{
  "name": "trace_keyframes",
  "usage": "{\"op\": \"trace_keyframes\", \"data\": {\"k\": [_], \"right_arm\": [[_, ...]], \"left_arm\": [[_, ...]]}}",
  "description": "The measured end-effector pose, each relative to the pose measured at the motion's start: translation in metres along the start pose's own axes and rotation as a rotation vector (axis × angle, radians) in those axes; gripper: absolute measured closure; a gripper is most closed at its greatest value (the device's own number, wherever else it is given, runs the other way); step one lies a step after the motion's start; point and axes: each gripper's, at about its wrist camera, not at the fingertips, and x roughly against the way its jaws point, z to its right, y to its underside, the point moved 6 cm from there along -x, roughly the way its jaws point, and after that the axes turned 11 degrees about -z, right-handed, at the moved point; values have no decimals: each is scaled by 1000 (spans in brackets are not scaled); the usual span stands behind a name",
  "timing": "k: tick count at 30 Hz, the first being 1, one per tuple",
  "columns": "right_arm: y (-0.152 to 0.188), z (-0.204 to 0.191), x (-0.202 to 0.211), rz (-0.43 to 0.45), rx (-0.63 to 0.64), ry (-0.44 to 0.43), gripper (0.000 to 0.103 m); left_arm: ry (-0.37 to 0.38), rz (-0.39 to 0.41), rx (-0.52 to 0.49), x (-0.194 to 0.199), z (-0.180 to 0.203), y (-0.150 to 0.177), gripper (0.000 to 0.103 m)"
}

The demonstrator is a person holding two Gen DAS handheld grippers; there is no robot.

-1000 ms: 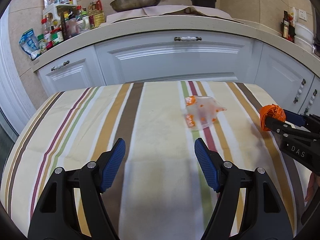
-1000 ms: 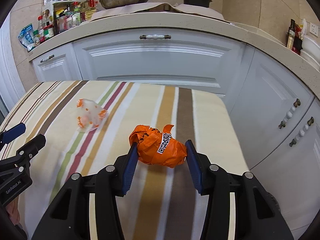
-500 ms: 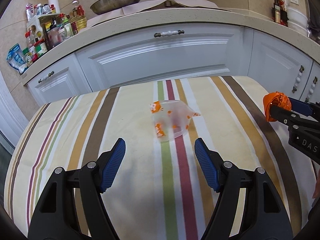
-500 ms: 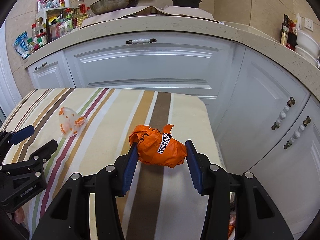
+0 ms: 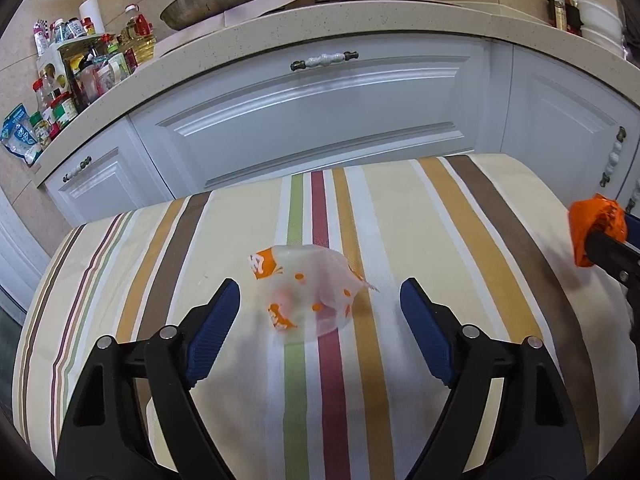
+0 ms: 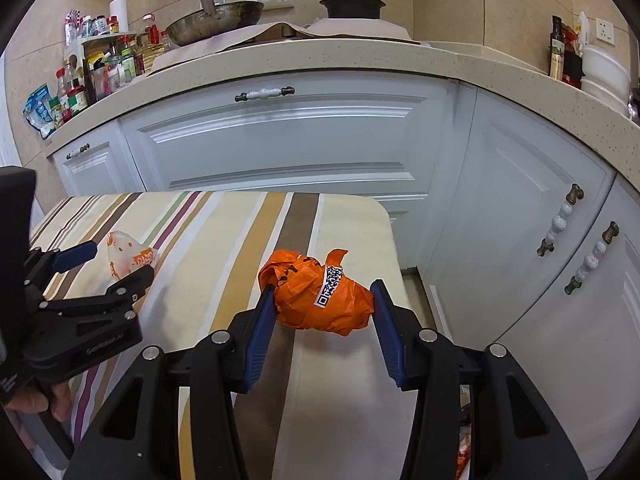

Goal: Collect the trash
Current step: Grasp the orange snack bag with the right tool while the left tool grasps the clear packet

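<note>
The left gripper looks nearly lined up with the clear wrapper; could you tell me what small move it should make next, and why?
Probably ease the left gripper slightly forward and close: its jaws stand open either side of the clear wrapper, which lies loose on the striped cloth.

Striped tablecloth (image 5: 400, 208) — matt woven cloth. Clear wrapper (image 5: 308, 292) — thin translucent plastic film, orange-printed. Orange bag (image 6: 320, 296) — crumpled glossy plastic, paper label.
</note>
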Motion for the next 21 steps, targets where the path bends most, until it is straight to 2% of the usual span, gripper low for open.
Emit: {"op": "trace_keyframes", "data": {"k": [7, 9, 10, 12, 17, 21], "right_arm": [[1, 1, 0, 2, -2, -21, 56], [1, 1, -1, 0, -2, -25, 56], [1, 1, -1, -1, -2, -25, 56], [2, 2, -2, -3, -3, -28, 56], [3, 1, -1, -3, -3, -27, 56], [3, 1, -1, -3, -3, -28, 56]], "left_arm": [[0, -37, 22, -16, -7, -9, 24], [8, -44, 14, -18, -6, -9, 40], [12, -47, 10, -18, -5, -9, 43], [25, -52, 3, -19, -4, -8, 57], [36, -38, -13, -16, -2, -7, 71], [38, -23, -26, -11, 0, -4, 75]]}}
